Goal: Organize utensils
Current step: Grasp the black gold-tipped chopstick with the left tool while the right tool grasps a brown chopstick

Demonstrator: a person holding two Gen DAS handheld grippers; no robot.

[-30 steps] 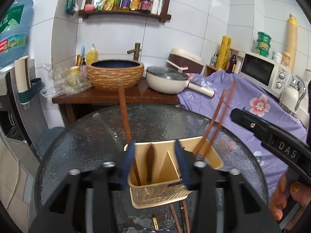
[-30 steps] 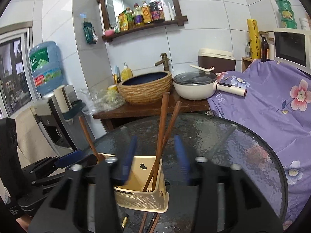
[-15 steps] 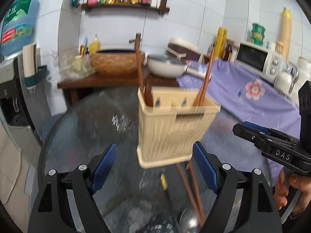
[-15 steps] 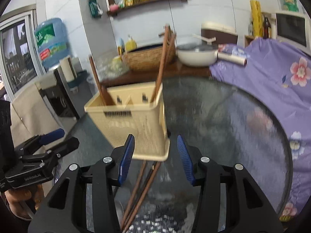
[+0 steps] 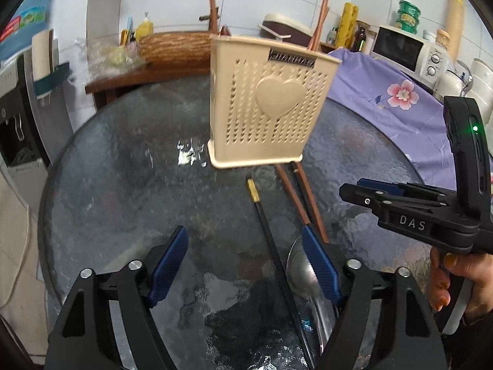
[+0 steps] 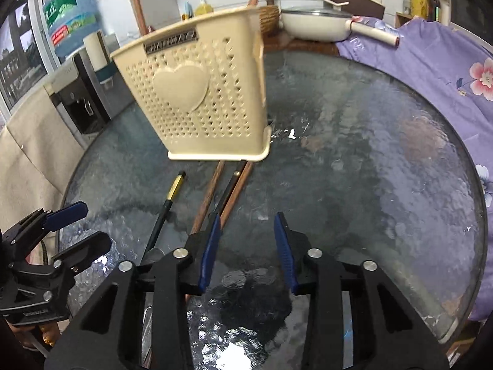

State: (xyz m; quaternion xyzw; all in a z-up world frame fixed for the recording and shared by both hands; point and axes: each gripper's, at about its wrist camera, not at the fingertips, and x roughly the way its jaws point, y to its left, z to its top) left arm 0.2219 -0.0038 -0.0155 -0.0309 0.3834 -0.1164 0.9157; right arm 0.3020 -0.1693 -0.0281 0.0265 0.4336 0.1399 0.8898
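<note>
My round glass table (image 5: 101, 185) carries everything; the cream utensil caddy (image 5: 265, 104) stands near its middle, wooden chopsticks (image 5: 319, 21) upright inside; loose brown chopsticks (image 5: 303, 194), a black gold-tipped chopstick (image 5: 271, 240) and a steel spoon (image 5: 303, 265) lie between the caddy and the near edge; my left gripper (image 5: 246, 265) has jaws wide apart, gripping nothing, over the black chopstick; my right gripper (image 6: 248, 246) is parted too, empty.

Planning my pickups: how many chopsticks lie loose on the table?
4: a gold-tipped black one alone on the left; two brown ones with a thin black one between them, by the holder. The grippers may hide more.
</note>
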